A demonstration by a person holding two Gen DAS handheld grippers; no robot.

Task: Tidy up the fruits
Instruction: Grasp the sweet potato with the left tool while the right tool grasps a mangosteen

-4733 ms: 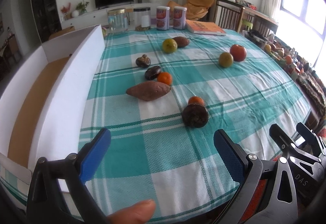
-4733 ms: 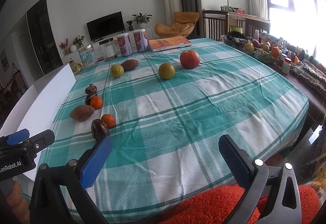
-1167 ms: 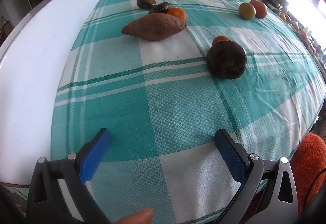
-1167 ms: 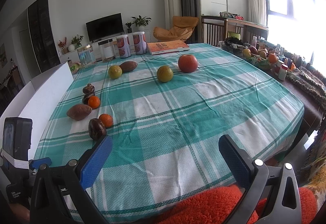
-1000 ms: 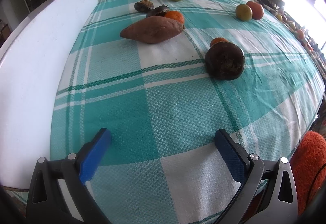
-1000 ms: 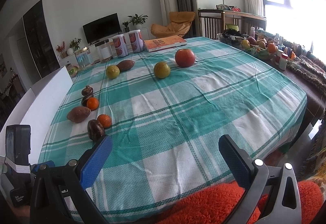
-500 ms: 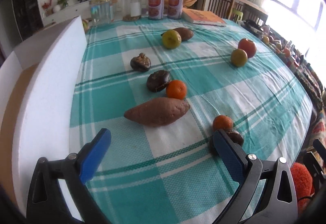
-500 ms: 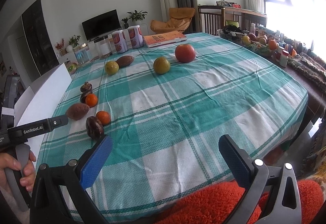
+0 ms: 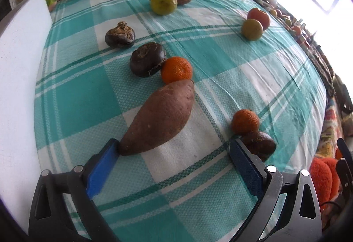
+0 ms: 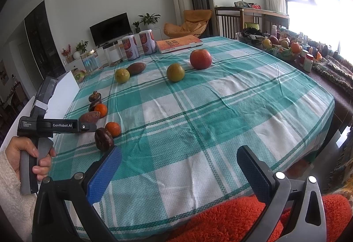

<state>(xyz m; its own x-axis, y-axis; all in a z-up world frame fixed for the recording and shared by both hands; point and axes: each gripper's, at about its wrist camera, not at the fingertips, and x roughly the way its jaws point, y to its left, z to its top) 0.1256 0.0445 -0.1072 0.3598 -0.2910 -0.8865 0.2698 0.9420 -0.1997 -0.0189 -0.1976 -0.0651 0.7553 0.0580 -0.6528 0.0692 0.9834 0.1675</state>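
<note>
Closing in on the sweet potato [image 9: 160, 118], the left claw [image 9: 174, 153] is now much nearer than 0.5 s ago: jaws wide, holding nothing, blue left pad touching or just short of the potato's near tip, right pad beside a dark fruit [image 9: 259, 145] w/ a small orange [image 9: 245, 121] behind it. Likely means the potato is the first pick; jaws not yet around it, so nothing organized so far. A 2nd orange [image 9: 176, 70] touches the potato's far end, may roll when it lifts.

Right claw [image 10: 178, 170] sits well back over the near edge of the surface [image 10: 198, 109], jaws wide, empty, about same spot as before.

Right view shows what the left can't: the hand [image 10: 30, 153] gripping the left tool's handle, plus the far room. Left view alone shows pad-to-potato contact up close, and the white board [image 9: 17, 87] along the surface's left side.
</note>
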